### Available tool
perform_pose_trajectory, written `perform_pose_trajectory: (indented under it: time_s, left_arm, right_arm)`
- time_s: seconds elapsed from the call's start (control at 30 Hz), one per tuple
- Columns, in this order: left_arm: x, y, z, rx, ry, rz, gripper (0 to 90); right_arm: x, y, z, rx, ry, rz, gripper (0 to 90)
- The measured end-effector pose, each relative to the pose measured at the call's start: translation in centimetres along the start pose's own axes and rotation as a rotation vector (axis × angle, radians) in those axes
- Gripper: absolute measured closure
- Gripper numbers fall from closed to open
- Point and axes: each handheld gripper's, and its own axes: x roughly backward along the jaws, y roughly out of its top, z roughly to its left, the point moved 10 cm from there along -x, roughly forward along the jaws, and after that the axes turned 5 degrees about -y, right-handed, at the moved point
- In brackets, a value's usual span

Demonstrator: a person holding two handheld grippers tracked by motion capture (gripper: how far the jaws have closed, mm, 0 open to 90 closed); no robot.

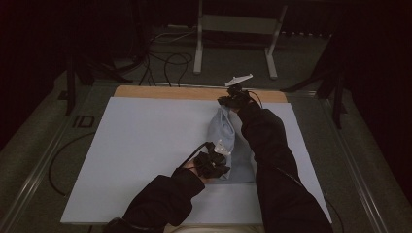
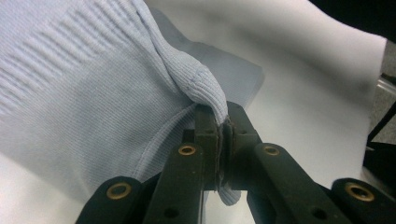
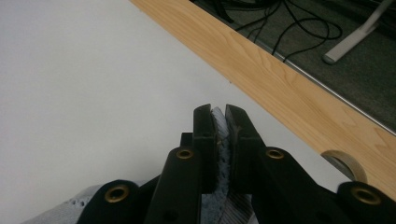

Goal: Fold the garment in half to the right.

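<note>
- High view, nearest part: the left gripper point(image 1: 214, 162) is seen at the near end of a soft light blue knitted cloth point(image 1: 224, 141).
- A rolled edge of that cloth is pinched tight between the closed jaws in the left gripper view point(image 2: 223, 135).
- The cloth is stretched in a long shape on the big white table mat point(image 1: 145, 145), running from near to far.
- At the far end, the right gripper point(image 1: 233, 99) is closed on the cloth too, as seen in the right gripper view point(image 3: 221, 135).
- Just past it, the light brown wooden table edge point(image 1: 170, 91) is close.
- Lots of open mat is left on the left side, probably best for moving.
</note>
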Motion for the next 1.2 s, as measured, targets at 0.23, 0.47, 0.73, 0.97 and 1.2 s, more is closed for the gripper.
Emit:
perform_pose_trajectory:
  time_s: [0.23, 0.47, 0.73, 0.97, 1.2]
  left_arm:
    - [-2.8, 0.1, 0.1, 0.019, -0.007, 0.029, 86.8]
    - [-4.8, 0.0, 0.6, 0.036, 0.002, 0.058, 86.8]
    - [-6.0, 0.1, 0.9, 0.054, -0.001, 0.072, 86.7]
    - [-7.0, 0.8, 0.8, 0.060, -0.005, 0.067, 86.5]
    - [-7.3, 1.7, 0.4, 0.064, -0.012, 0.047, 86.0]
  right_arm:
    - [-0.7, -0.5, 0.1, -0.005, 0.024, 0.002, 84.4]
    - [-1.2, -0.6, 0.0, -0.010, 0.047, -0.011, 83.2]
    - [-1.0, -0.8, 0.2, -0.033, 0.053, -0.007, 31.9]
    - [1.5, -0.5, 0.3, -0.050, 0.079, -0.046, 11.3]
    - [4.6, -0.6, 0.0, -0.060, 0.049, -0.101, 11.3]
